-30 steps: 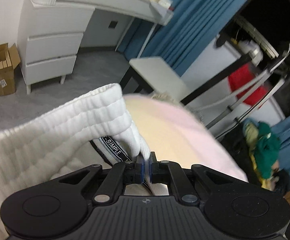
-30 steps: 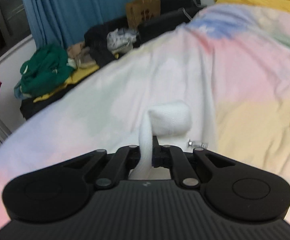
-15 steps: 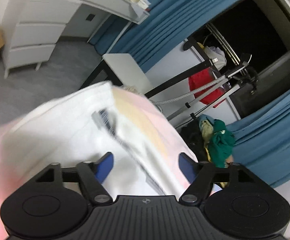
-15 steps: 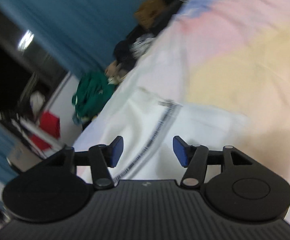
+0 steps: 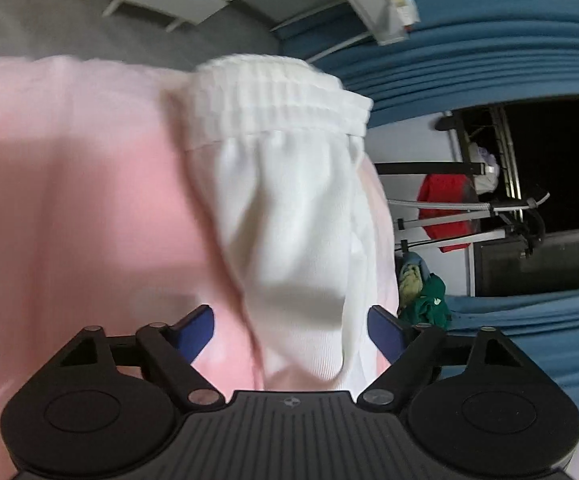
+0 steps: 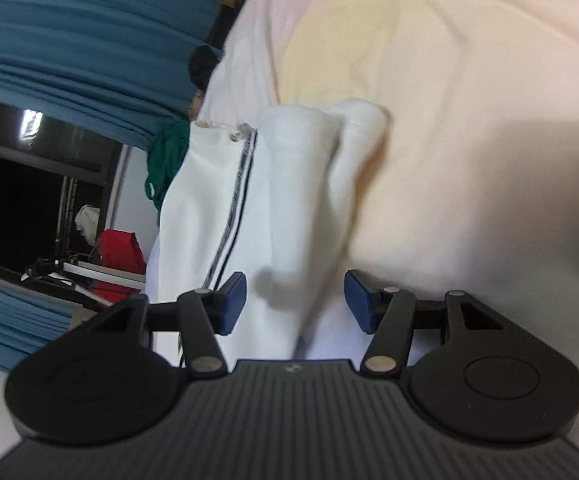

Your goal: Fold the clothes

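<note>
The white trousers lie on the bed, on its pastel cover, folded lengthwise into a long narrow bundle. In the right wrist view a dark striped band runs along one leg, and the two leg ends lie side by side at the far end. In the left wrist view the ribbed elastic waistband is at the far end, and the cloth below it is puffed and not flat.

The left tongs are spread wide and hold nothing; the white cloth passes between the two blue pads without touching them, as far as I can see. The right tongs are also wide and empty, with the trousers lying between the pads.

The main risk, I think, is the side of the bed. The bundle lies close to the edge that faces the blue curtain and the green clothes below. If the next grasp pulls toward this side, the trousers may slide off the bed. A second risk is a grasp that takes only the upper layer, so the fold opens when it is lifted. The loose drawstring near the stripe may also catch in a pad.

Toward the yellow and pink middle of the bed there is much open room, so moving the fold in that direction seems safer. On the curtain side there is almost no margin.
</note>
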Motion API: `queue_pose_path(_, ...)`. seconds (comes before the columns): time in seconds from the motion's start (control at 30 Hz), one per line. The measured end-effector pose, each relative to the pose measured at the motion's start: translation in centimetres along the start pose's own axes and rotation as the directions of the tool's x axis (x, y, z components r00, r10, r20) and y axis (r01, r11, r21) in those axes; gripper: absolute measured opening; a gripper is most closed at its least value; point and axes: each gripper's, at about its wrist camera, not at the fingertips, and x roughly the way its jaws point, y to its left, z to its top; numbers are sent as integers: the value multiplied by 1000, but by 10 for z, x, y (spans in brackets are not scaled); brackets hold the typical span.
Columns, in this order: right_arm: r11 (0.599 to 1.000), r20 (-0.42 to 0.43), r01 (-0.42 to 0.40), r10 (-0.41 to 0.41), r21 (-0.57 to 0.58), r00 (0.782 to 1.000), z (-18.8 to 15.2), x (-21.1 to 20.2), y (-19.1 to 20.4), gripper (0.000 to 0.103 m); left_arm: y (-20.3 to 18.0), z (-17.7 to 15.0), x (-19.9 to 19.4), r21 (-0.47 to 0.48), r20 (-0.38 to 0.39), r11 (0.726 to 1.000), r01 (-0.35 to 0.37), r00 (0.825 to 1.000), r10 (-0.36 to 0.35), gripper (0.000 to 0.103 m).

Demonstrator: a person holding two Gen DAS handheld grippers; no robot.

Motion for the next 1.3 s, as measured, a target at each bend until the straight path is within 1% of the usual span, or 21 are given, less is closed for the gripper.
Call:
queue_pose_path(0.07, 997, 28, 3, 0, -78, 1000, 2, 13, 5, 55, -6, -1, 14, 61, 63, 998, -1, 998, -2, 66)
queue_pose_path(0.1, 994, 43, 7, -2, -112, 999, 3, 19, 8, 50, -8, -2, 20, 82, 88, 997, 0, 996, -7, 65)
queue_pose_path(0.13, 993, 56, 6, 0, -118, 998, 4, 22, 8, 46, -8, -4, 25, 96, 110, 995, 1, 994, -12, 64)
queue_pose_path(0.17, 992, 69, 6, 3, -123, 998, 6, 26, 9, 37, -8, -6, 31, 97, 126, 995, 1, 992, -14, 59)
queue_pose_path(0.2, 992, 82, 6, 5, -129, 997, 7, 29, 9, 26, -8, -8, 35, 90, 135, 996, -1, 991, -11, 45)
queue_pose_path(0.27, 993, 103, -10, 23, -120, 994, 10, 33, 11, 18, -7, -9, 37, 89, 141, 996, -15, 990, 2, 32)
queue_pose_path(0.3, 993, 112, -19, 32, -116, 993, 11, 34, 12, 15, -7, -8, 37, 76, 138, 997, -18, 990, 7, 23)
queue_pose_path(0.33, 991, 124, -14, 31, -132, 992, 12, 33, 17, 14, -7, -5, 35, 60, 131, 998, -13, 991, 5, 21)
queue_pose_path(0.37, 990, 136, -10, 30, -144, 990, 12, 33, 21, 14, -7, -3, 33, 47, 123, 999, -4, 992, -2, 15)
queue_pose_path(0.4, 991, 149, -12, 33, -136, 988, 13, 32, 23, 13, -7, 0, 29, 41, 119, 999, 4, 993, -9, 12)
queue_pose_path(0.5, 996, 173, -36, 50, -83, 984, 12, 18, 26, 13, -22, 7, 24, 72, 117, 997, 24, 993, -32, 9)
queue_pose_path(0.57, 997, 181, -52, 62, -61, 981, 11, 7, 28, 13, -28, 5, 6, 122, 124, 992, 18, 992, -33, 9)
queue_pose_path(0.6, 996, 179, -64, 73, -55, 981, 10, -1, 26, 12, -30, 3, -5, 129, 127, 991, 21, 991, -37, 9)
queue_pose_path(0.67, 996, 180, -87, 91, -29, 979, 6, -19, 20, 12, -29, -1, -30, 108, 123, 994, 35, 991, -48, 9)
queue_pose_path(0.8, 997, 138, -75, 71, 25, 988, 3, -49, 4, 12, -25, 1, -82, 108, 103, 993, 40, 993, -51, 9)
queue_pose_path(0.9, 998, 88, -58, 56, 24, 995, 1, -70, -4, 12, -13, 4, -124, 103, 62, 995, 20, 998, -27, 9)
queue_pose_path(1.0, 998, 67, -49, 46, 45, 997, -10, -95, -12, 12, 0, 7, -168, 138, 48, 990, -10, 999, 3, 9)
queue_pose_path(1.07, 997, 62, -45, 40, 70, 997, -19, -107, -17, 12, 12, 7, -187, 161, 39, 986, -41, 999, 35, 9)
queue_pose_path(1.13, 995, 59, -33, 28, 98, 998, -28, -117, -22, 13, 28, 6, -197, 154, 21, 986, -68, 998, 65, 9)
queue_pose_path(1.23, 994, 40, -3, -2, 109, 999, -30, -118, -25, 13, 56, 7, -200, 110, -12, 991, -73, 997, 75, 10)
queue_pose_path(1.3, 993, 24, 17, -20, 113, 1000, -31, -118, -27, 14, 65, 7, -200, 111, -18, 991, -72, 997, 74, 10)
